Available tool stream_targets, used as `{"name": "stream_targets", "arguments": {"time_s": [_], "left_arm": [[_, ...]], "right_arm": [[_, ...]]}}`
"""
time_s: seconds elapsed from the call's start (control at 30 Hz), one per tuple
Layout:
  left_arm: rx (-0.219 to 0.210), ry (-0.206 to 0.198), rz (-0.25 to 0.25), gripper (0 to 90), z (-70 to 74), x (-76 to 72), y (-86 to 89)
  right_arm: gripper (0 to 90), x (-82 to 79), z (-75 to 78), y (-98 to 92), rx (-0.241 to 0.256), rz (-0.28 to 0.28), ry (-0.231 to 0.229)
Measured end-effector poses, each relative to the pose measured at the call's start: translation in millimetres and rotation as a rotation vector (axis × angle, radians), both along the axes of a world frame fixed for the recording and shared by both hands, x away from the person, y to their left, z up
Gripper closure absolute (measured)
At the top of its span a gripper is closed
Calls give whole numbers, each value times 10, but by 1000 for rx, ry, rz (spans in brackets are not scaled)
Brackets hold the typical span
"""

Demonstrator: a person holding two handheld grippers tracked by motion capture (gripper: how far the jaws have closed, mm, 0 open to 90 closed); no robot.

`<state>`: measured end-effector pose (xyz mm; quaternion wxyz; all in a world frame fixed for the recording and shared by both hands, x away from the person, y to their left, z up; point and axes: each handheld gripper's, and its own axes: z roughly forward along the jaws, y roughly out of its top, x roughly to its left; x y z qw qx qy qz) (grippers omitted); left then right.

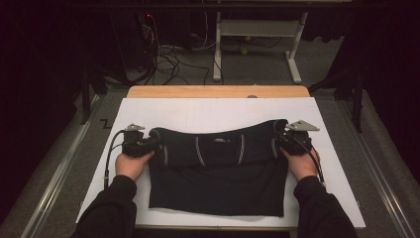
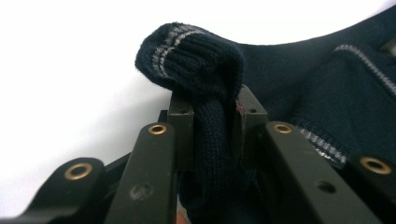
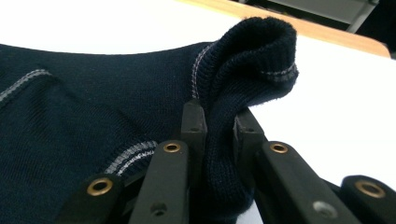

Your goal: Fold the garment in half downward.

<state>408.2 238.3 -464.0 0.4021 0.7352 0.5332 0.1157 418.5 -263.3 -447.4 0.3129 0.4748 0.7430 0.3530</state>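
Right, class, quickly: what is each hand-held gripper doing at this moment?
Left hand-held gripper: closed on the sweater, pinching its ribbed edge.
Right hand-held gripper: closed on the sweater's opposite edge.
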Motion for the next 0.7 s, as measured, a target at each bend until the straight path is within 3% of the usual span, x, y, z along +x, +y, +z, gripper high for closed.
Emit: {"name": "stream_targets", "arguments": {"time_s": [0.07, 0.17, 0.3, 0.33, 0.37, 0.4, 0.5, 0.6, 0.67, 0.7], "left_arm": [[-17, 3, 12, 699, -2, 28, -12], [-27, 22, 21, 695, -10, 32, -23], [-2, 26, 15, 667, -21, 16, -26], [10, 24, 14, 596, -21, 13, -30], [25, 20, 21, 596, -16, 8, -29], [36, 16, 35, 461, -6, 0, -22], [26, -6, 73, 347, 32, -47, 57], [3, -41, 99, 304, 90, -138, 136], [10, -65, 96, 266, 123, -219, 146], [-6, -75, 80, 265, 134, -268, 140]], "right_arm": [[788, 174, 21, 16, -19, -13, 3], [786, 264, 33, 27, -32, -17, 12], [761, 358, -5, 44, -38, -22, 37], [685, 365, -33, 39, -29, -34, 56], [685, 365, -33, 39, -29, -34, 56], [578, 341, -20, -4, 7, -63, 67], [495, 263, 24, -96, 29, -78, 63], [482, 187, 64, -165, 46, -75, 53], [475, 86, 93, -217, 67, -70, 38], [472, 35, 100, -234, 72, -60, 33]]}}
